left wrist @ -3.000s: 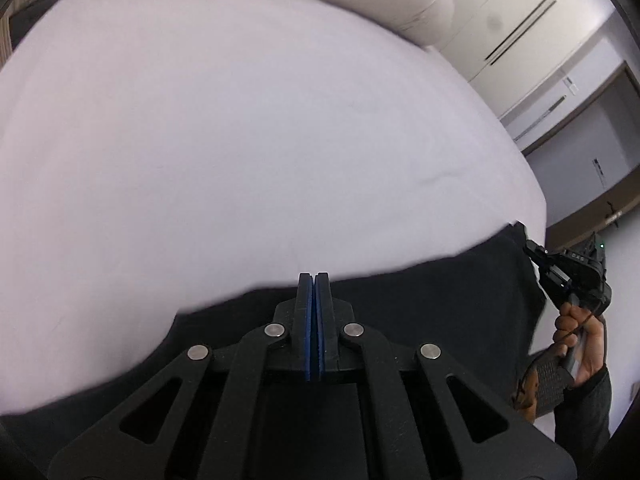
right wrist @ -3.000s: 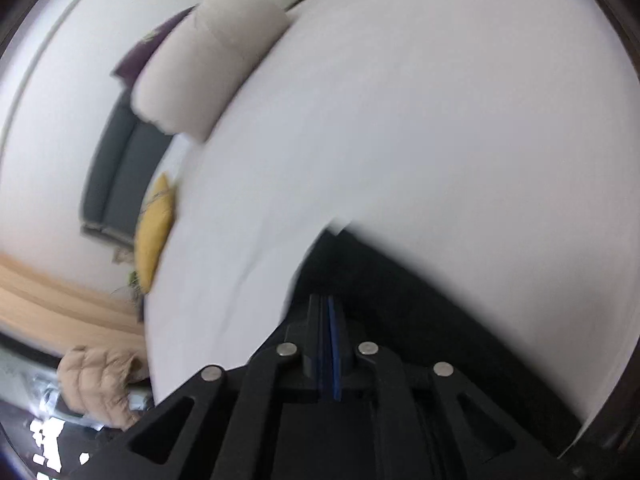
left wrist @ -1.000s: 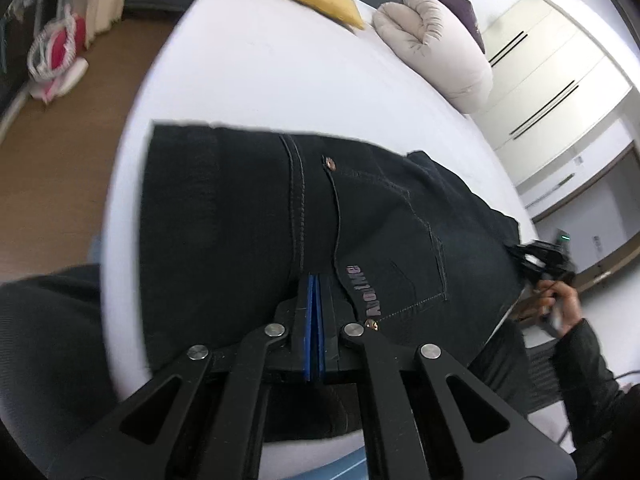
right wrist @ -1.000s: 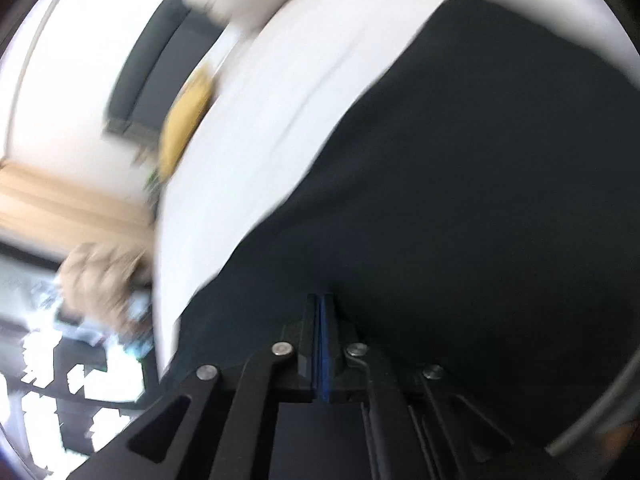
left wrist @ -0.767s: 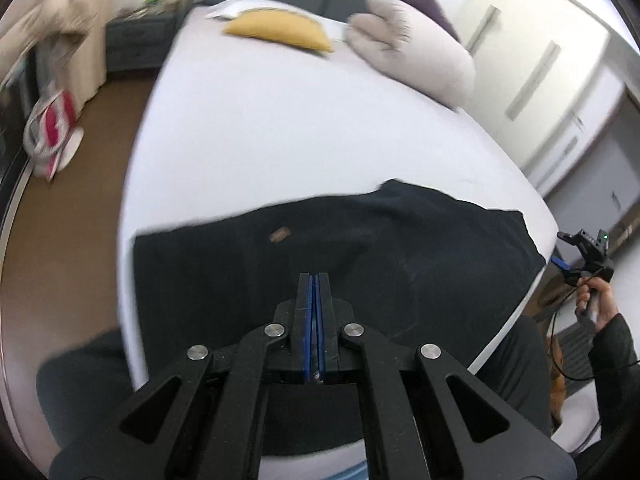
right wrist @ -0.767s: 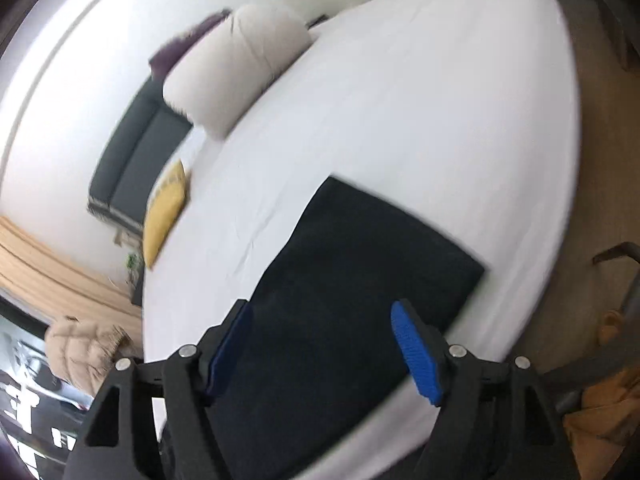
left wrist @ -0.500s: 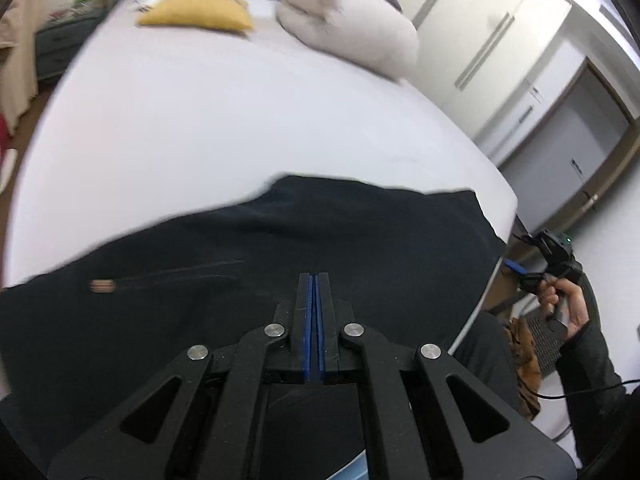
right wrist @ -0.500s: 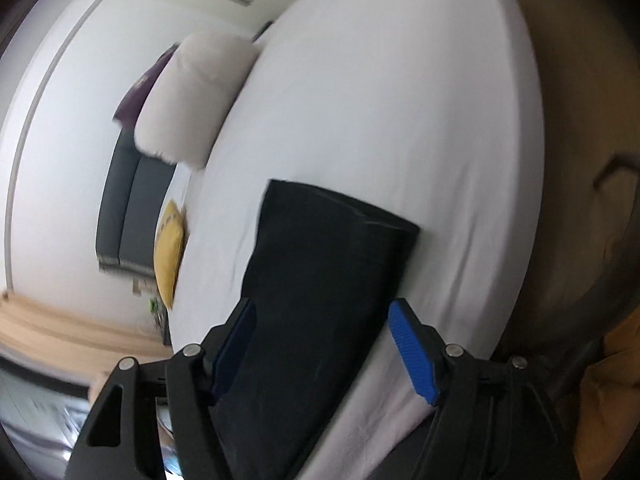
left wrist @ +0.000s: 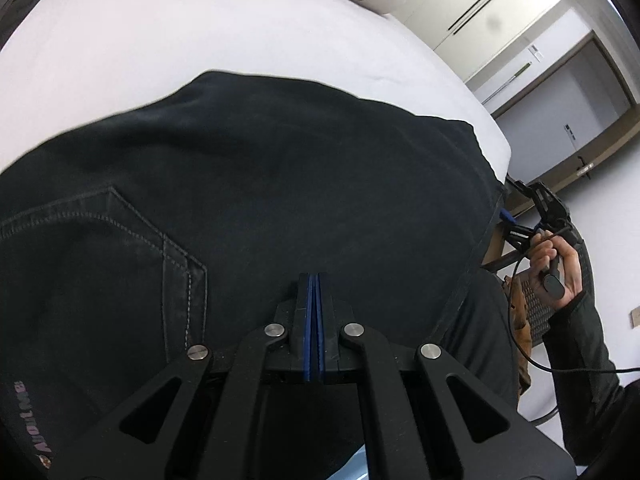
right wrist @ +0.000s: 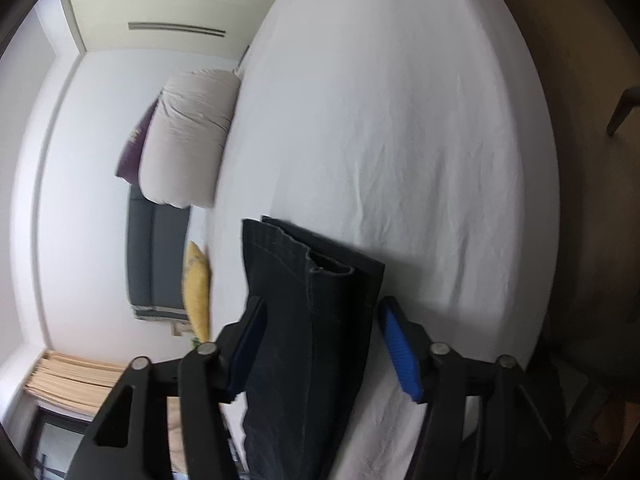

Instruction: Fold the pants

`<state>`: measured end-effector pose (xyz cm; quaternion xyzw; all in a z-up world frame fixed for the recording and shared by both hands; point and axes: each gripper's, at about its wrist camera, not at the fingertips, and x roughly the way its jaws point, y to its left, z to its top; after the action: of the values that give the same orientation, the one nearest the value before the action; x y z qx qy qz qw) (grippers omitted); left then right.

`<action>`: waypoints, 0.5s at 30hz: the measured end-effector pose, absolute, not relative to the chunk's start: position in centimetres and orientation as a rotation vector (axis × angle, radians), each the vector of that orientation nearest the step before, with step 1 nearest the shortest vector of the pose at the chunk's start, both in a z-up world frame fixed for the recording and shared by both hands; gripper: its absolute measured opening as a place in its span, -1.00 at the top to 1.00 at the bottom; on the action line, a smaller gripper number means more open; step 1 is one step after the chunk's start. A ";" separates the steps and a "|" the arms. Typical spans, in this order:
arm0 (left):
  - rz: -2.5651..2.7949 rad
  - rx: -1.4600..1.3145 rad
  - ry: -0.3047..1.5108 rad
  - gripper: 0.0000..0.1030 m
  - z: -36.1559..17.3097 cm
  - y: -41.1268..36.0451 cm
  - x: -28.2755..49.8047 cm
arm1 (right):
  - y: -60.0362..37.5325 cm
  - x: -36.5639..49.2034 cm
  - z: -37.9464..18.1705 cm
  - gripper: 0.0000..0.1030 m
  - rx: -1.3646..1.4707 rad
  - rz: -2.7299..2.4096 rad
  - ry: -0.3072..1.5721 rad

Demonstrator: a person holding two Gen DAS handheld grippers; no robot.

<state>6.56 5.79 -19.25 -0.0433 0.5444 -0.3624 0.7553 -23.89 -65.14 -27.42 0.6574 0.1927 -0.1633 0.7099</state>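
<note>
Black jeans (left wrist: 280,184) lie folded on the white bed (left wrist: 200,28), back pocket to the left and hem end to the right. My left gripper (left wrist: 314,280) is shut and hovers low over their near part; I see no cloth pinched between its pads. The right gripper (left wrist: 510,200), held by a hand (left wrist: 560,256), sits just off the bed's right edge by the hems. In the right wrist view the stacked hems of the jeans (right wrist: 308,320) lie between the fingers of the right gripper (right wrist: 320,344), whose jaws are closing without either blue pad pressing on the cloth.
A beige rolled duvet (right wrist: 188,140), a yellow cushion (right wrist: 198,292) and a dark headboard (right wrist: 156,256) are at the bed's far end. White wardrobes (left wrist: 500,4) and a doorway (left wrist: 568,92) stand beyond the bed. A chair leg (right wrist: 622,108) stands on the floor.
My left gripper swept across the jeans from the waistband toward the hems, staying shut. The right gripper let go of the cloth, opened wide, rolled and drew back to the hem end.
</note>
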 end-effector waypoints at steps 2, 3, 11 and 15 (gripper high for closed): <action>-0.790 -0.112 1.195 0.99 -19.5 6.2 6.7 | -64.9 -23.9 -27.3 -0.01 1.467 -0.328 0.389; -0.790 -0.114 1.196 0.99 -19.7 6.7 6.8 | -64.9 -23.9 -27.3 0.03 1.471 -0.317 0.379; -0.792 -0.129 1.203 0.99 -20.0 7.9 6.6 | -64.6 -21.3 -27.1 0.23 1.393 -0.299 0.414; -0.795 -0.143 1.208 0.99 -19.9 8.6 6.8 | -64.7 -20.6 -27.2 0.69 1.382 -0.292 0.433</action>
<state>6.78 8.57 -19.93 -0.0653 0.5520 -0.3636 0.7475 -20.62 -64.75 -27.23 0.6297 0.1973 -0.1329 0.7395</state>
